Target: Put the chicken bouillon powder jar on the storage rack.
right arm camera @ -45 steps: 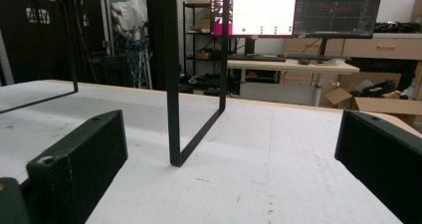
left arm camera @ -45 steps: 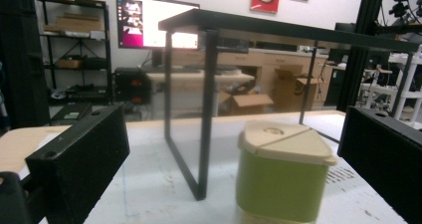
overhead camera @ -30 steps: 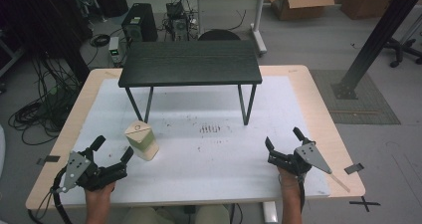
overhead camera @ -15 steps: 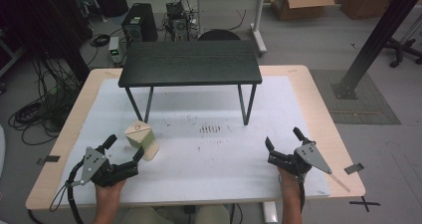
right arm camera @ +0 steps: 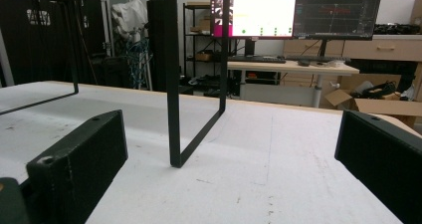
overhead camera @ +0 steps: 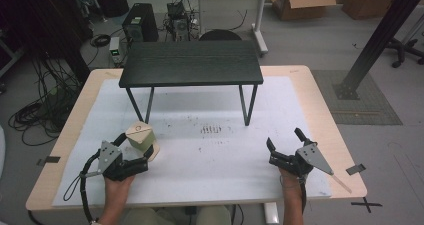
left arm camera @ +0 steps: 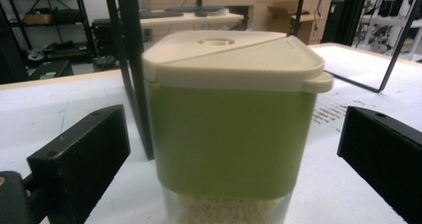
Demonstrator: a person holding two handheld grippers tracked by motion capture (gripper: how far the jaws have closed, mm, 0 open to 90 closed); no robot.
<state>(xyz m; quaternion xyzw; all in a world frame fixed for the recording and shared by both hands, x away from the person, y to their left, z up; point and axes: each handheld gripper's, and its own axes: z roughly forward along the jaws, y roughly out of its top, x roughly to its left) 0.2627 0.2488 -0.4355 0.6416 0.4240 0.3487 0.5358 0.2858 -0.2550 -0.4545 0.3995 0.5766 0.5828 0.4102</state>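
While upright on the counter (overhead camera: 210,160), long axis vertical, cream lid up, the green container (overhead camera: 140,139) sits between the jaws of the left claw (overhead camera: 135,152), spread wide, not touching it; lid tab points right in the left gripper view (left arm camera: 318,80). Small black table (overhead camera: 191,63) stands behind. Right claw (overhead camera: 284,144) near the right edge, jaws wide, holding nothing.
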